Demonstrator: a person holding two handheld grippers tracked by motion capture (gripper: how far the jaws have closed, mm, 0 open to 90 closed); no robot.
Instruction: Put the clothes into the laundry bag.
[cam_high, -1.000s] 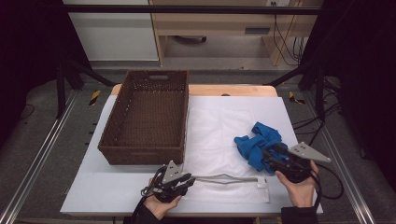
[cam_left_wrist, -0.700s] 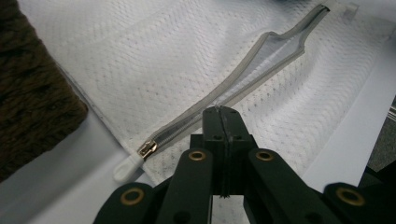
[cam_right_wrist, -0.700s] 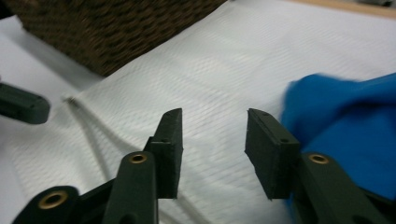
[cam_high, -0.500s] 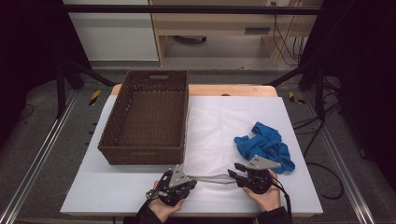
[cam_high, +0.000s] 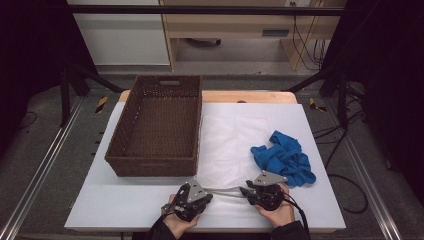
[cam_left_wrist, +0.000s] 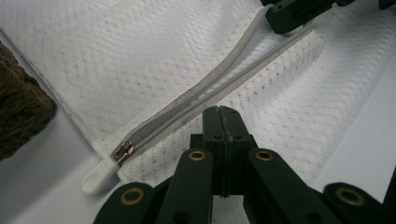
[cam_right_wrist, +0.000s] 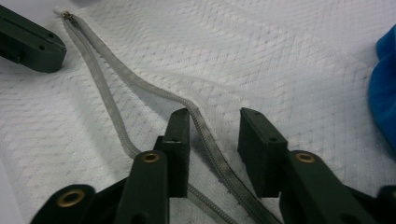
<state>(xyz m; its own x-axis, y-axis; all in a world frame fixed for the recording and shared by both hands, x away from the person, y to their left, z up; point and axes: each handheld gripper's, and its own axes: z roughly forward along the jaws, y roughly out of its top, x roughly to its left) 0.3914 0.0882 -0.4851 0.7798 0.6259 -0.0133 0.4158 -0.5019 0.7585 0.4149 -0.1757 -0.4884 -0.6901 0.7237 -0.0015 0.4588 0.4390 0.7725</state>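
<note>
Lying flat near the table's (cam_high: 100, 210) front edge, your white mesh bag (cam_high: 227, 145) shows a fine diamond weave and a grey, toothed zipper (cam_left_wrist: 187, 105) that gapes open. Your left gripper (cam_left_wrist: 223, 114) has its jaws pressed together on the mesh just beside the zipper tape. Your right gripper (cam_right_wrist: 214, 123) has jaws apart, just been closing, straddling one zipper tape without pinching it. From the left gripper view you get the white pull tab (cam_left_wrist: 98, 173); the high view adds the woven brown basket (cam_high: 155, 125) and crumpled blue cloth (cam_high: 285, 157)
</note>
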